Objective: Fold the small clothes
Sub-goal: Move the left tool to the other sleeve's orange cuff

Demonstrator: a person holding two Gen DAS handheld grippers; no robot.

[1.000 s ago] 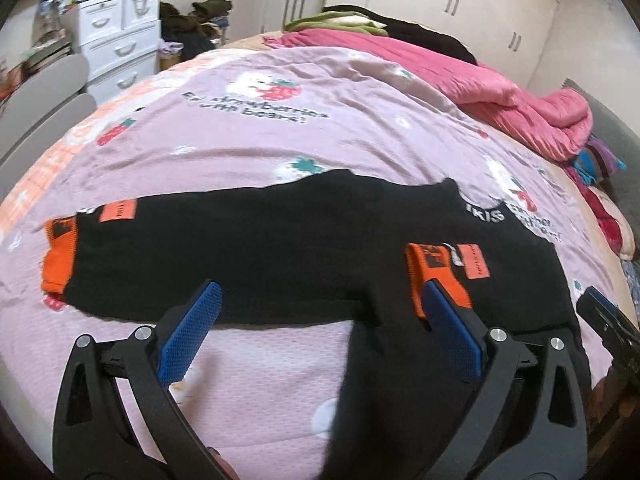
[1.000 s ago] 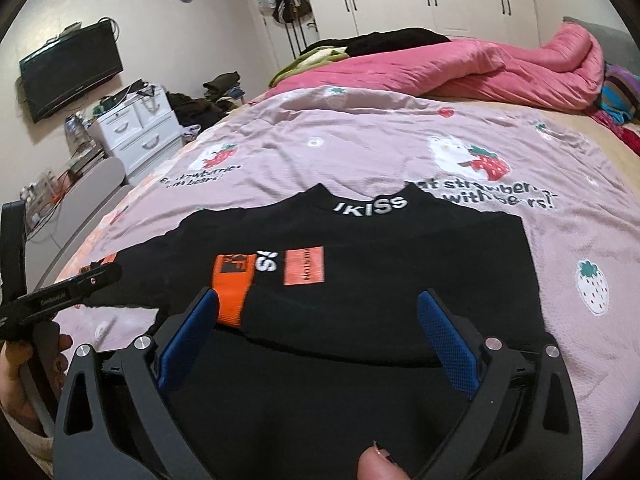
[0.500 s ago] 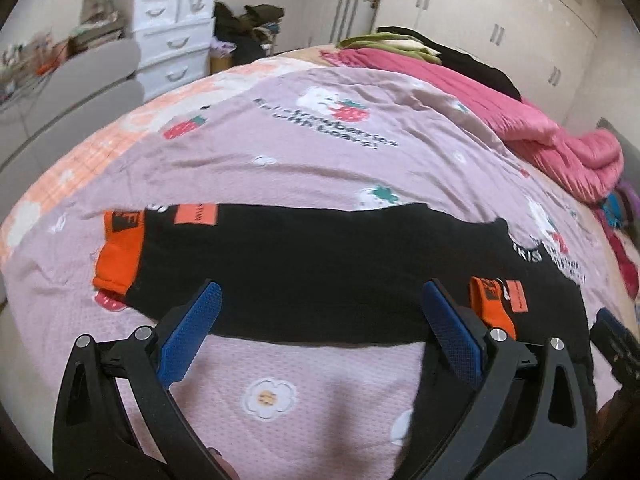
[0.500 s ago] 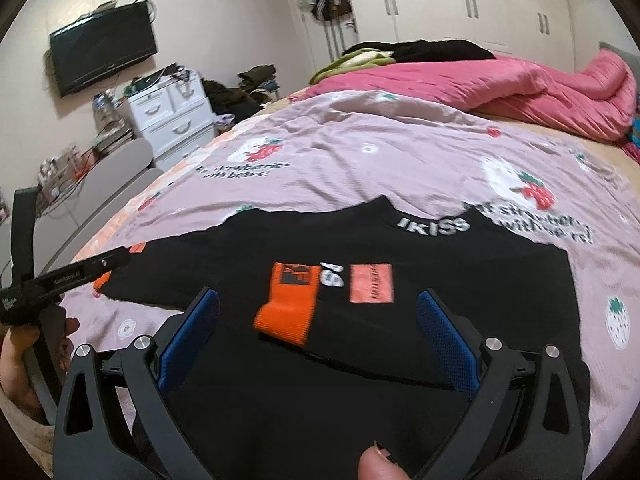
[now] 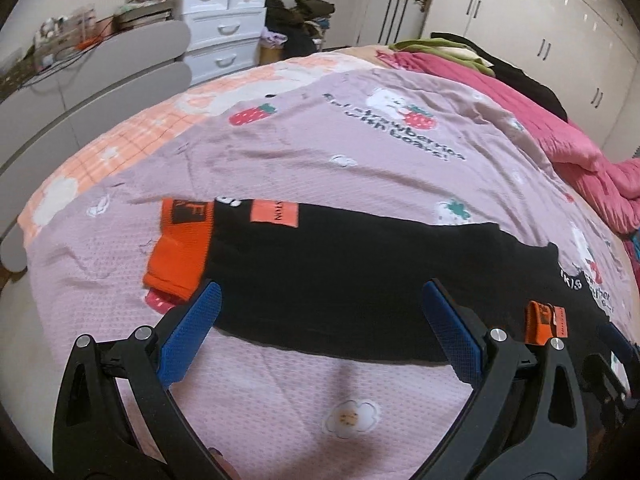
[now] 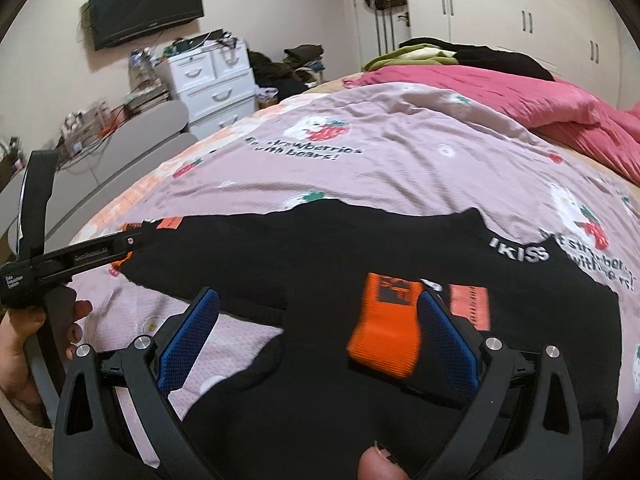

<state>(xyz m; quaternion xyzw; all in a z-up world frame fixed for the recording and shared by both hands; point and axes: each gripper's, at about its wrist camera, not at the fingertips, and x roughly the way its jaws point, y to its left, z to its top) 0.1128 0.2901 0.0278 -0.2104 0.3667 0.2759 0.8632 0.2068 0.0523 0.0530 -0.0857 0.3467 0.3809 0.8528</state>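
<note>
A small black sweater (image 5: 340,276) with orange cuffs lies flat on the bed. Its left sleeve stretches out to an orange cuff (image 5: 180,256). The right sleeve is folded over the body, its orange cuff (image 6: 386,328) resting on the chest below the white "IKISS" collar (image 6: 520,252). My left gripper (image 5: 320,336) hovers open over the outstretched sleeve, with nothing between its blue pads. Over the sweater's body my right gripper (image 6: 320,340) is open too, the folded cuff just inside its right pad. In the right wrist view the left gripper's side (image 6: 76,256) shows at left, held by a hand (image 6: 24,344).
The bed has a lilac strawberry-print cover (image 5: 360,152). A pink quilt (image 6: 520,100) and piled clothes lie at the far side. White drawers (image 5: 224,28), grey curved panels (image 5: 100,80) and a wall TV (image 6: 146,4) stand left; white wardrobes (image 6: 520,12) behind.
Both grippers have swung left along the sweater. The left one now faces the outstretched sleeve and its cuff instead of the folded cuff. Both stayed open; the sweater has not moved.
</note>
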